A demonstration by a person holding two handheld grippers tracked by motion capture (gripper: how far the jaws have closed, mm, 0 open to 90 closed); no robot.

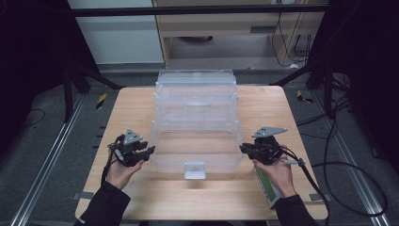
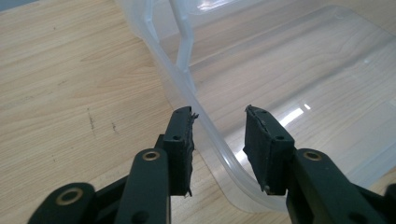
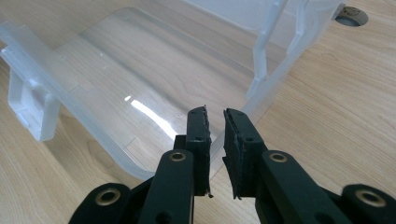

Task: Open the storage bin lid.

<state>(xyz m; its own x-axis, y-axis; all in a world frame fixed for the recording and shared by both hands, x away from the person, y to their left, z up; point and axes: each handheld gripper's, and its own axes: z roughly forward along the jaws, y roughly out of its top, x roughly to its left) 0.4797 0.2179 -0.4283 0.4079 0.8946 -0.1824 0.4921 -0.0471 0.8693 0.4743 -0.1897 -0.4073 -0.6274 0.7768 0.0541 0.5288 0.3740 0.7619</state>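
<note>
A big clear plastic box (image 1: 195, 141) stands in the middle of the wooden table (image 1: 155, 197), with a white latch (image 1: 194, 170) on its near wall. My left gripper (image 1: 149, 151) is at the box's left side. In the left gripper view its jaws (image 2: 217, 135) straddle the curved rim (image 2: 219, 149) of the box (image 2: 303, 84) with room to spare, so it is open. My right gripper (image 1: 243, 148) is at the box's right side. In the right gripper view its jaws (image 3: 215, 135) are nearly together with the thin wall of the box (image 3: 140, 70) pinched between them.
More clear plastic walls (image 1: 195, 89) rise in steps behind the near box toward the table's far edge. A round hole (image 3: 350, 16) is in the tabletop beyond the right gripper. Cables (image 1: 339, 165) trail off the table's right side. Dark frame legs stand at both far corners.
</note>
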